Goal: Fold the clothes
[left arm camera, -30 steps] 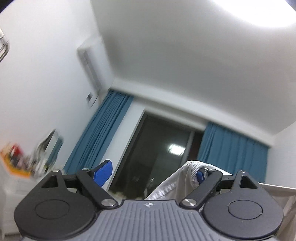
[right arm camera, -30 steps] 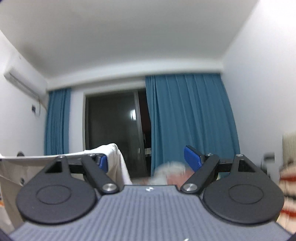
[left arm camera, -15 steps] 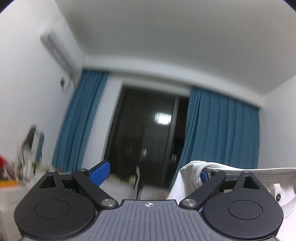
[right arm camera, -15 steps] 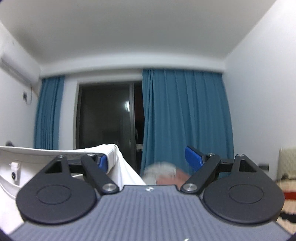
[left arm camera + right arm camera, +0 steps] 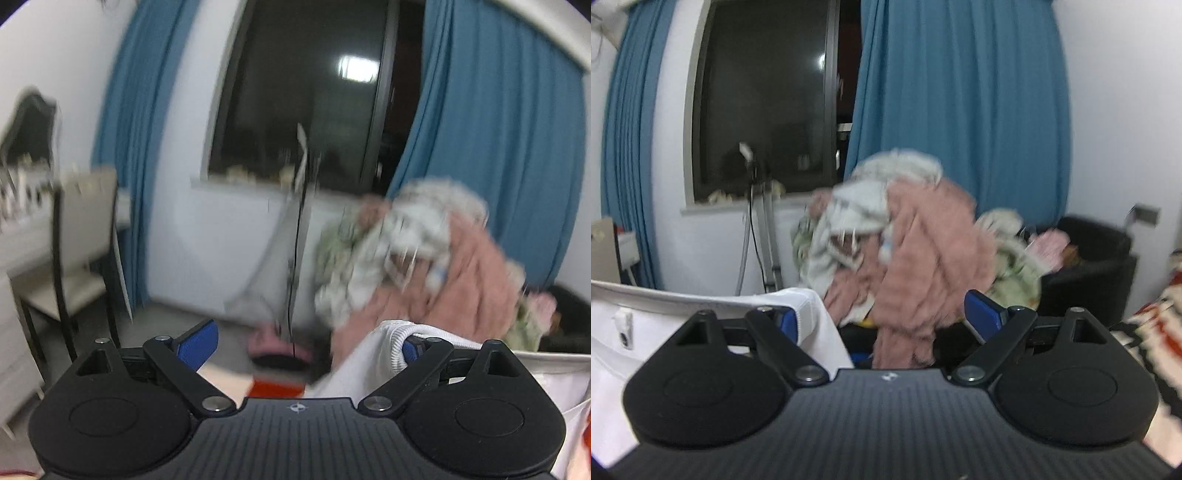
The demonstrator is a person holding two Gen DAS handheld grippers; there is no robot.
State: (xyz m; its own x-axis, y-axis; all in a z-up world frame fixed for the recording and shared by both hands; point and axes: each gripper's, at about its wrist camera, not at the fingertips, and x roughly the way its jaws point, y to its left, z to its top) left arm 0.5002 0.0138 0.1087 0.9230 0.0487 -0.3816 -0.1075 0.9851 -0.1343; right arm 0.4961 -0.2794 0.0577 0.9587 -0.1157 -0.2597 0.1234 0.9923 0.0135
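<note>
Both pairs of jaws stand wide apart, each with a white garment hooked over just one finger rather than pinched between two. On the left gripper [image 5: 306, 345], the left blue finger [image 5: 195, 343] is bare and points into open air, while the right one is mostly wrapped by the ribbed edge of the white garment [image 5: 373, 365], which drapes down over that finger and runs off toward the right edge of the view. On the right gripper [image 5: 888, 319] the picture is mirrored: the cloth [image 5: 812, 325] hangs over its left finger, and the right finger [image 5: 982, 314] is free. So the garment lies between the two grippers, its top edge stretched roughly level from one inner finger to the other, its long axis running side to side and the body hanging below; a small tag [image 5: 624, 330] shows on the inner face in the right wrist view. Neither gripper is nearer than the other, since each carries an end. My reading is that the garment is spread in the air ready to be laid flat, and the hold depends on outward tension alone: if the grippers drift together, the cloth could slip off the fingers. Beyond the fingers, well apart from them, a pile of pink and pale laundry [image 5: 916, 251] sits in front of the blue curtain [image 5: 960, 110] and the dark window [image 5: 764, 92]; a chair [image 5: 74, 258] stands at the far left in the left wrist view. Much of the background is blurred.
</note>
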